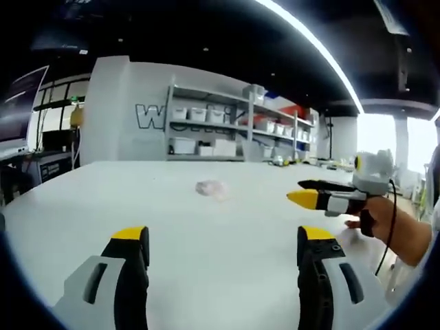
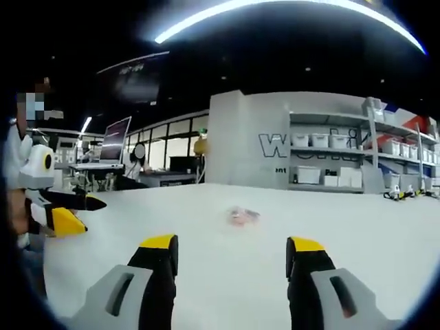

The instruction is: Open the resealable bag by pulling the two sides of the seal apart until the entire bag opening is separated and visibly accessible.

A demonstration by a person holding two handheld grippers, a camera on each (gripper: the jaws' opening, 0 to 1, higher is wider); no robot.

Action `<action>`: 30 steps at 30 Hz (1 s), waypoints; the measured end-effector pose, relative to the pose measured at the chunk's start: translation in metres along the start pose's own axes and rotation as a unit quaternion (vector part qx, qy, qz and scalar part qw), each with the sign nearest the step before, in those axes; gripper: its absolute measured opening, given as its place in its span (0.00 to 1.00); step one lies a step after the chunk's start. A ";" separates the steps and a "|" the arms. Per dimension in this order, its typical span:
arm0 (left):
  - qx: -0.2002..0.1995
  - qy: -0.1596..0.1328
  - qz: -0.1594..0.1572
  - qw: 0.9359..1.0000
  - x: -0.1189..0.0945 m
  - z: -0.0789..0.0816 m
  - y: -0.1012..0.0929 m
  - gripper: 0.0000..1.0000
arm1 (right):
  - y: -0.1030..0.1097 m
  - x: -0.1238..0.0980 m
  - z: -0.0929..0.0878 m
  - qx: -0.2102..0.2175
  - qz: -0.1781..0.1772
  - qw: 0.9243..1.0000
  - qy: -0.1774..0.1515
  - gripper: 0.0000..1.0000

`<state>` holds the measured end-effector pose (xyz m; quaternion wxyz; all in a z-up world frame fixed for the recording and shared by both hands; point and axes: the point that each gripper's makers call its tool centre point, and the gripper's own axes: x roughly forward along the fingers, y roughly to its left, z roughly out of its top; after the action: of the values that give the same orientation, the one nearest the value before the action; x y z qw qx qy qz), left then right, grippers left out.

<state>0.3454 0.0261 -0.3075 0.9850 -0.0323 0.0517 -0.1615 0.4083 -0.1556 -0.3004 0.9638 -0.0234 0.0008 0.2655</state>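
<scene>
Both grippers' fingers (image 1: 224,242) (image 2: 233,251) gape — small bag (image 1: 211,188) lies mid-table (image 1: 206,275), untouched, well beyond them.

Bare desk (image 1: 206,234) lies open on every side of the small bag (image 1: 210,188), seemingly crumpled; shelving (image 1: 234,127) stands well behind it.

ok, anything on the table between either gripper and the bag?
Nothing visible. The resealable bag lies alone on the white table, with bare surface from the left gripper and the right gripper up to it. Both are open and well short of the bag.
</scene>
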 end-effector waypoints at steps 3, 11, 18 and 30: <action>-0.006 -0.028 0.034 0.999 -0.003 0.008 0.011 0.98 | -0.004 -0.004 -0.001 0.000 -0.012 1.000 0.003 0.69; -0.016 -0.039 0.068 0.997 -0.007 0.011 0.025 1.00 | -0.021 -0.012 -0.013 -0.002 -0.053 0.998 0.026 1.00; -0.003 -0.033 0.076 0.997 -0.006 0.007 0.028 1.00 | -0.021 -0.015 -0.017 -0.002 -0.058 0.998 0.020 1.00; 0.003 -0.031 0.081 0.996 -0.009 0.007 0.029 1.00 | -0.018 -0.014 -0.017 -0.013 -0.053 0.998 0.020 1.00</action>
<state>0.3468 0.0564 -0.3021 0.9961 -0.0301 0.0228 -0.0803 0.4062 -0.1791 -0.3160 0.9760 -0.0414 0.0157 0.2131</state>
